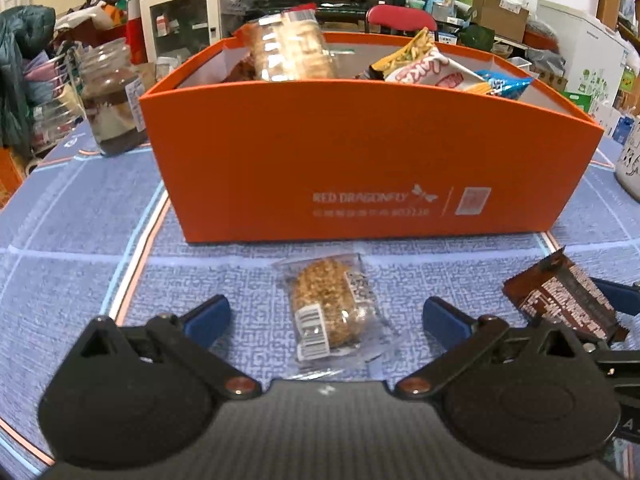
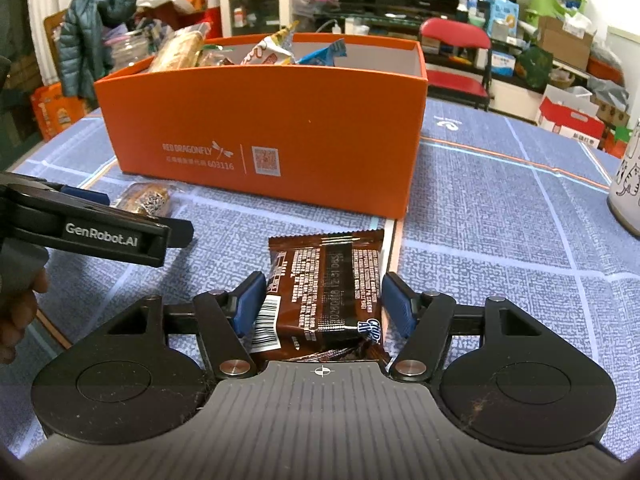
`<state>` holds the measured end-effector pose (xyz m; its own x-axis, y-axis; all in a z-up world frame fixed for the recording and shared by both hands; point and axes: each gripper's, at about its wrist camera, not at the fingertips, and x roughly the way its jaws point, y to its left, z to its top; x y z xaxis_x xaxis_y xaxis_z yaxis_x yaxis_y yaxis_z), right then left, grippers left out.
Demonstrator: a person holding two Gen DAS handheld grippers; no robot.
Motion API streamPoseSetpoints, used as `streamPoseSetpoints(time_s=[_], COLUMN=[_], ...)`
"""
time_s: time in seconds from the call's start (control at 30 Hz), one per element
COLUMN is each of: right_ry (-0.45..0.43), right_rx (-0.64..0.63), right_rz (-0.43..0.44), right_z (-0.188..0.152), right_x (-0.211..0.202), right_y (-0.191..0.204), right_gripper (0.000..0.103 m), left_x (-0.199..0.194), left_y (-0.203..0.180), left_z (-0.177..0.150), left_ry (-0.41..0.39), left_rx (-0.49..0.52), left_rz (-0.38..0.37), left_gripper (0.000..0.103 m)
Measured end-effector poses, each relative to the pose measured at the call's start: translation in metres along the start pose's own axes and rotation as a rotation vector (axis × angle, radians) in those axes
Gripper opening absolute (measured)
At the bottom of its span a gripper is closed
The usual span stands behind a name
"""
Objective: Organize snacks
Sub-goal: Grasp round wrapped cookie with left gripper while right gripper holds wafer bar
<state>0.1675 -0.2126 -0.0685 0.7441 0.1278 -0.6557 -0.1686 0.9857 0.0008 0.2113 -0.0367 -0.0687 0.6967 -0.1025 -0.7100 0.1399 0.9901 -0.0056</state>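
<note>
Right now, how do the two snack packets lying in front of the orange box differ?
The clear-wrapped granola cake shows its contents; the brown foil packet is opaque and printed. The granola cake lies in the wide gap of the open left tool, untouched; the brown packet sits between the right tool fingers, whose contact I cannot confirm. Both lie on the blue tablecloth, outside the orange box.

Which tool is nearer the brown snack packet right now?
Right. The right tool has its fingers on either side of the brown snack packet; the left tool sits off to its left, straddling the clear-wrapped oat snack.
</note>
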Motion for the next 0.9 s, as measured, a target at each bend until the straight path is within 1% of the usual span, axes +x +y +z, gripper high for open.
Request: streamPoseSetpoints(time_s=[0.5,0.67,0.9], right_ry=[-0.001,0.000,0.002], right_rx=[-0.001,-0.002,-0.006], right_rz=[-0.003,-0.001,0.000], right_z=[0.0001,0.0003,0.0007], right_x=[-0.0005,-0.0006,0.0005], right_y=[0.0001,-0.0006,-0.0005], right_gripper=[0.056,0.056,0.056], left_x=[0.0049,0.0033,-0.0015], left_y=[0.0017,-0.0022,-0.0049], left_z=[0.0026,0.0006,-0.0047], left_ry=[-0.002,-0.006,-0.027], left_rx=[0.001,0.013,0.000], left_rz=[0.003,-0.008,-0.033], left_gripper=[0.102,0.102,0.101])
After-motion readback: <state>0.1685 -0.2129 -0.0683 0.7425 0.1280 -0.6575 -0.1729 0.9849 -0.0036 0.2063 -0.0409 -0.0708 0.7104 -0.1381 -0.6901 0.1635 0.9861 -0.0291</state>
